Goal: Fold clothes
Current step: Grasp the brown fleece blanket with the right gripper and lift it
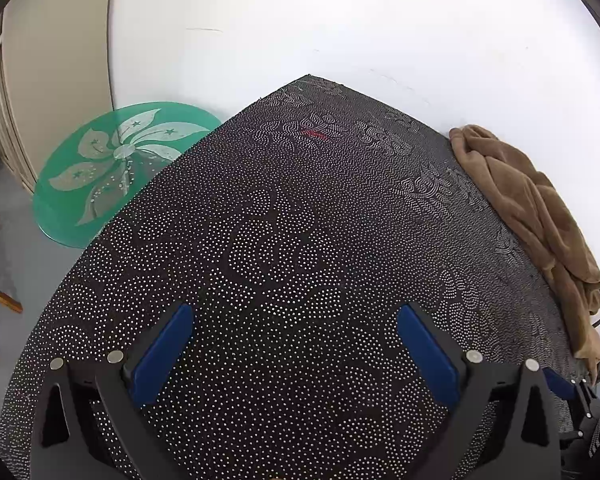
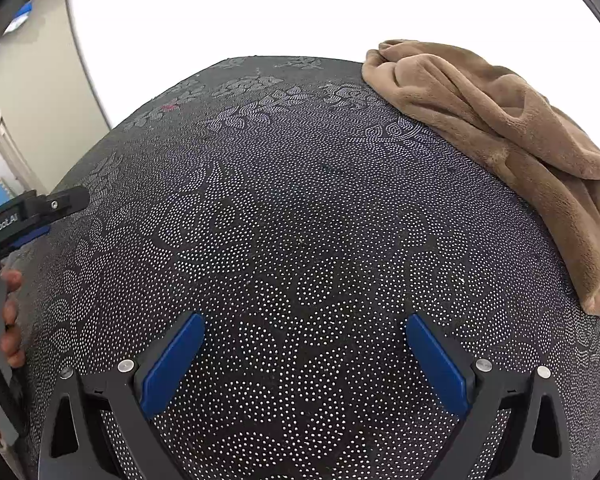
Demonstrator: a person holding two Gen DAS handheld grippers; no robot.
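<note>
Brown plush garment [image 2: 500,136] lies crumpled in a heap along the far right edge of the dotted black table cover [image 2: 284,208], part of it spilling over that edge. No fold made yet.

Left gripper [image 1: 296,320]: blue pads spread wide, nothing between them, hovering over the near part of the table, well apart from the garment. Right gripper [image 2: 304,332]: likewise spread and empty, nearer the heap.

Handling judgement: thick fleece, soft and limp, light, will sag and drag on the textured cover rather than slide. Hem or collar cannot be told apart in the bunching; probably best to pinch the raised fold at the heap's far corner and an outer edge, then pull it flat toward the table's middle.
</note>
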